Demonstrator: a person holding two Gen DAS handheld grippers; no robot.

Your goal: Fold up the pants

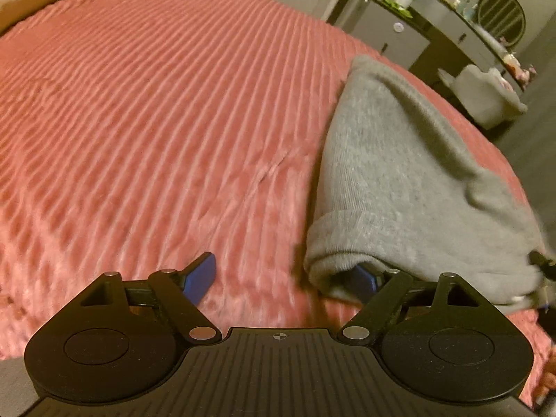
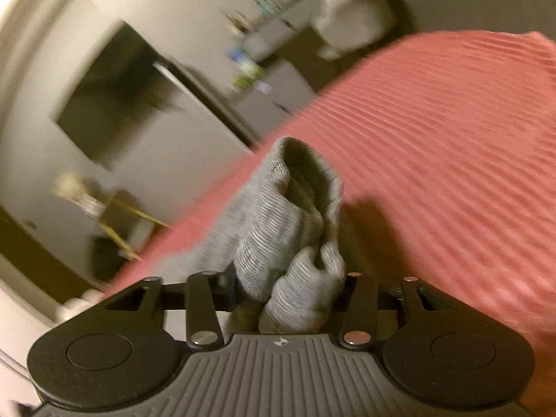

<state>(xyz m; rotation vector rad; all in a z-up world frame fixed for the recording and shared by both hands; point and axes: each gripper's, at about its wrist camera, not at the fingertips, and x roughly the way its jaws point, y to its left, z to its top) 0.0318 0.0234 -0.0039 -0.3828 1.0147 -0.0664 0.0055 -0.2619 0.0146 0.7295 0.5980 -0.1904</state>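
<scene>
Left wrist view. The left hand-held gripper (image 1: 283,278) is hovering low over the bed (image 1: 156,104), which is covered by a ribbed pink blanket. Its two blue fingers are standing wide apart: the left finger (image 1: 199,274) is lying free above the blanket, while the right finger (image 1: 365,279) is sitting tucked under the rolled near edge of the pants (image 1: 399,180). Nothing is being pinched between them. The grey pants are lying on the right part of the bed, running from the gripper toward the far edge. At the right margin a dark part of the other gripper is meeting the cloth. A dresser (image 1: 448,34) carrying small items is standing beyond the bed, with a round mirror (image 1: 502,17) above it.

Right wrist view. The picture is tilted and blurred. The right hand-held gripper (image 2: 288,292) is clamping a bunched, ribbed grey fold of the pants (image 2: 295,226); the cloth is filling the gap between the fingers and hiding their tips. The fold is rising from the gripper above the bed (image 2: 434,139). A dark rectangular panel (image 2: 111,93) is hanging on the wall behind.
</scene>
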